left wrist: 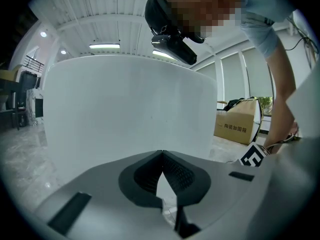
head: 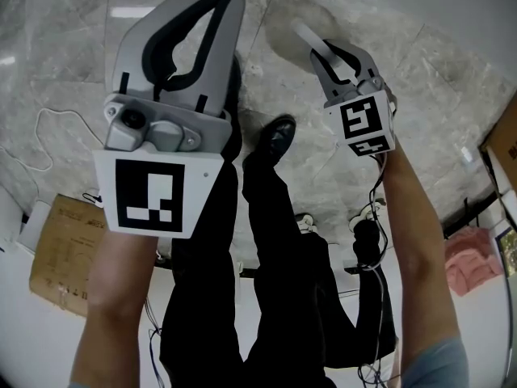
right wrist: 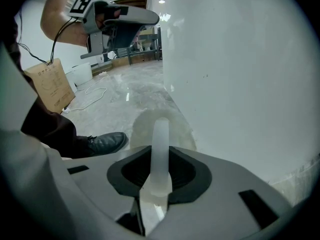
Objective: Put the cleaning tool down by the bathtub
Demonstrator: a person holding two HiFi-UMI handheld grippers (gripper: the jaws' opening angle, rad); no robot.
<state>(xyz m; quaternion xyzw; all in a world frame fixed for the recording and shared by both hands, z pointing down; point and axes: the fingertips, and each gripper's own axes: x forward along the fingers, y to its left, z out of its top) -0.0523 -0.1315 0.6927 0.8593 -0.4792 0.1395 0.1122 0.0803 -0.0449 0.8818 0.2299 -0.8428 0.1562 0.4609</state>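
Right gripper view | right gripper [right wrist: 159, 158] clamps cleaning tool [right wrist: 160, 129]: translucent white stem, round pale head | left gripper [left wrist: 162, 154] closed, empty.

Site is reading as a large open hall staged as a bathroom, not a home. A freestanding white bathtub [left wrist: 130, 109] is standing on a polished marble-look floor [head: 65, 79]. Cardboard boxes [left wrist: 239, 126] are sitting about and loose cables [right wrist: 92, 95] are trailing. Strip lights [left wrist: 105, 46] are glowing on a panelled ceiling [left wrist: 115, 29], and tall windows [left wrist: 231, 81] are lining one wall.
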